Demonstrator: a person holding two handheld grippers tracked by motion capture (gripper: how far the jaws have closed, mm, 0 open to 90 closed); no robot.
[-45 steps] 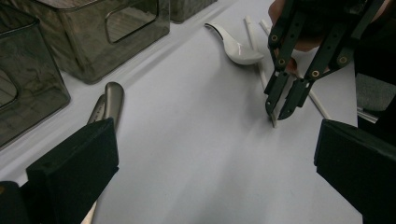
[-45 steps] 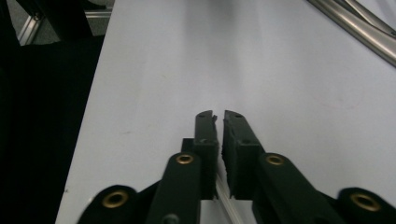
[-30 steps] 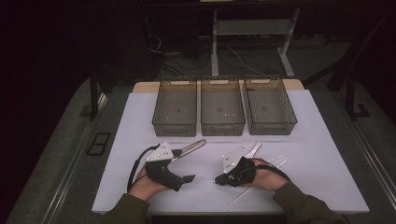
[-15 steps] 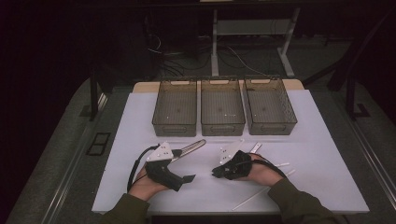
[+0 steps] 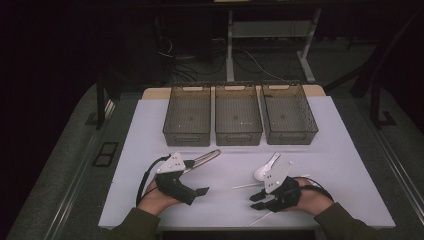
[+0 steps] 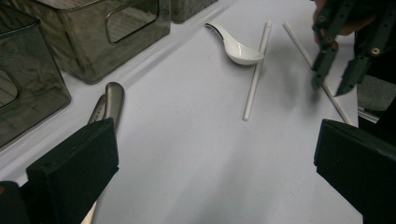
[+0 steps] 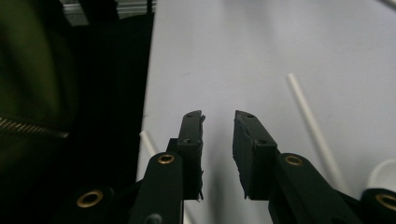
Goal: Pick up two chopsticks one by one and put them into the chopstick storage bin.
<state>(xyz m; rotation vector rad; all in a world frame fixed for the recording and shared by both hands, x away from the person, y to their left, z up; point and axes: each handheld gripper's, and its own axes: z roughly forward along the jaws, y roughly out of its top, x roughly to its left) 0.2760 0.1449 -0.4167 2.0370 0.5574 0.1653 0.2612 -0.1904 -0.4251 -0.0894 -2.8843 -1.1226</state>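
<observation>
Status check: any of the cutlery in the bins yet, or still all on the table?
Hardly begun. The three bins look nearly empty. On the table lie the white spoon, the white sticks and the metal handles. The right hand-held gripper holds nothing; its jaws have just been opening over bare table near a stick. The left hand-held gripper is open, beside the metal handles. Everything remains to be picked up.

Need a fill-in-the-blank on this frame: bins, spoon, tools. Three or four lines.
1. Behind the mat stand ____ bins in a row.
2. The white spoon lies with its bowl touching a white ____.
3. The right tool has just been opening; between its jaws there is ____.
4. The metal handles lie beside the ____ tool's jaw.

Missing words: three; stick; nothing; left
</observation>
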